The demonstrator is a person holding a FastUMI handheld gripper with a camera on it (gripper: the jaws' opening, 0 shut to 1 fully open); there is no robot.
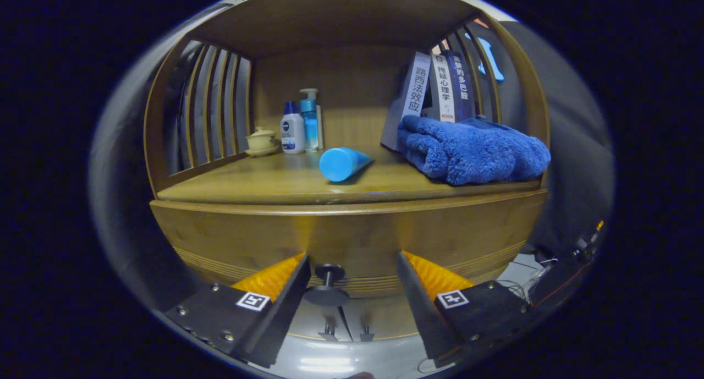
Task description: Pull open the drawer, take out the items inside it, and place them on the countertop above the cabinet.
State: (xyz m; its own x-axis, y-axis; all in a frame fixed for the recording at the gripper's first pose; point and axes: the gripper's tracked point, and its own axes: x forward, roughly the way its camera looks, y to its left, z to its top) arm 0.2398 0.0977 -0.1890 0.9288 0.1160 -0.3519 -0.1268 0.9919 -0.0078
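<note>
Gripper view, gripper [352, 269] fingers spread around drawer knob [328, 283], book spines unreadable

The cabinet [352, 230] is honey-brown wood with fine grooved lines across its drawer [352, 283] front; the drawer's knob [326, 291] is dark. On the counter [286, 183] lie a light-blue tube [342, 163], a deep-blue fluffy towel [473, 150], a white bottle [292, 131] with dark-blue cap, a pale-blue pump bottle [309, 120], a cream teacup [261, 141], and grey, white and navy books [434, 90].
</note>
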